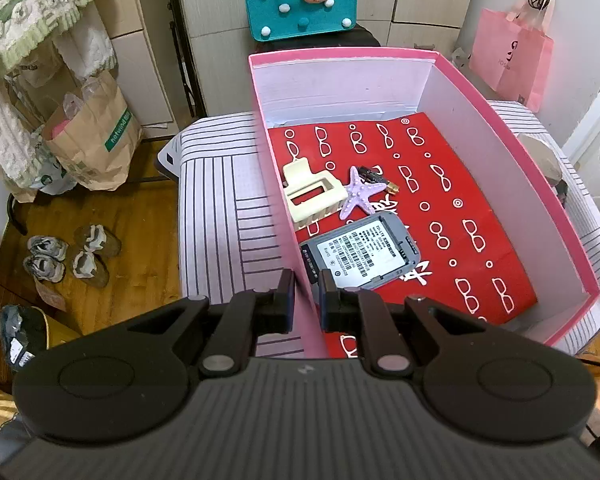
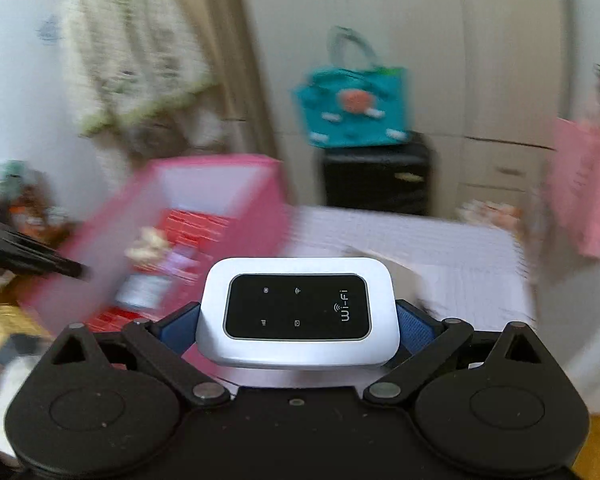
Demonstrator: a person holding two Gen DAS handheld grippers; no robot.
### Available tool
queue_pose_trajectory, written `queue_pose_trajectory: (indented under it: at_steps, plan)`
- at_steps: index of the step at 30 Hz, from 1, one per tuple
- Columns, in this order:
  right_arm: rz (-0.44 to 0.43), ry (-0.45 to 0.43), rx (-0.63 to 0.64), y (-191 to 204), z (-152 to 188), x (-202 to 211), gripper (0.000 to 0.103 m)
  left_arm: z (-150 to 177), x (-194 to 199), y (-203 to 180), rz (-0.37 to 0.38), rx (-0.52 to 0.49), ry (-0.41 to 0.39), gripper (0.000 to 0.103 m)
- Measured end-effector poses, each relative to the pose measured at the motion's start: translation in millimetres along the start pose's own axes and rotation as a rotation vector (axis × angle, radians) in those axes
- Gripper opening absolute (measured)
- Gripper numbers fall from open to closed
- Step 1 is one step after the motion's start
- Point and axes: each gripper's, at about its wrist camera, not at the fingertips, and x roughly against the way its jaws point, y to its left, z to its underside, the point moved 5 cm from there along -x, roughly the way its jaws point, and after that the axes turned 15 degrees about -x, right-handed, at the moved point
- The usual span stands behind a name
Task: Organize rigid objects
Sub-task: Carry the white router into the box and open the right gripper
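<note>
While we look along both grippers, we note these lines:

Left gripper (image 1: pixel 306 294): its jaws are nearly closed and pinch the near side wall of the pink box (image 1: pixel 548 184). We judge this grip is there to keep the light cardboard box steady while things go in.

Right gripper (image 2: pixel 298 320): its jaws stand wide but they clamp a white Wi-Fi router (image 2: pixel 298 312) by its two short ends. The blue pads (image 2: pixel 414 326) press on the sides, so the dark screen faces up and stays free.

Where the router is: in the air in the right gripper, above the striped cloth (image 2: pixel 440 248), to the right of the pink box and not yet inside it.

Background of right view: strongly blurred, so we read that this hand is in motion; we cannot tell small details there.

Inside the box: a red paper with white glasses print (image 1: pixel 480 200) covers the floor. On it lie a cream hair claw (image 1: pixel 312 192), a lilac starfish (image 1: pixel 358 196), a small dark part with a gold tip (image 1: pixel 380 182) and a grey device lying label-up (image 1: pixel 364 256). They sit close together near the left wall, and the right half of the floor is free.

Step in hand, our judgement: carrying the router to the box. The free right half looks the easy place for it.

Risk, our judgement: the router is smooth and held only at the ends, so it may slip.
</note>
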Motion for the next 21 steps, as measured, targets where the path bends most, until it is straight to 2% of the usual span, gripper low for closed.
queue_pose_trajectory:
  at_steps: [3, 5, 8, 11, 17, 21]
  plan:
    - [-0.108, 0.054, 0.108, 48.2, -16.9, -10.1, 0.1, 1.7, 1.0, 4.1, 0.015, 0.029, -0.011, 0.011]
    - [-0.134, 0.072, 0.214, 75.1, -25.1, -21.7, 0.1, 2.3, 1.4, 4.1, 0.011, 0.038, -0.015, 0.011]
    - [-0.128, 0.098, 0.384, 105.1, -30.0, -50.0, 0.1, 1.8, 1.3, 2.7, 0.0, 0.038, -0.016, 0.011]
    - [-0.123, 0.181, 0.507, 122.1, -26.2, -83.0, 0.1, 0.9, 1.1, 3.3, 0.001, 0.042, -0.009, 0.011]
    - [-0.039, 0.362, 0.773, 131.5, -2.3, -125.8, 0.1, 0.5, 2.2, 3.4, 0.005, 0.049, -0.013, 0.011]
    - [-0.011, 0.459, 0.873, 131.3, 7.0, -142.2, 0.1, 1.6, 1.8, 4.3, 0.009, 0.051, -0.02, 0.011]
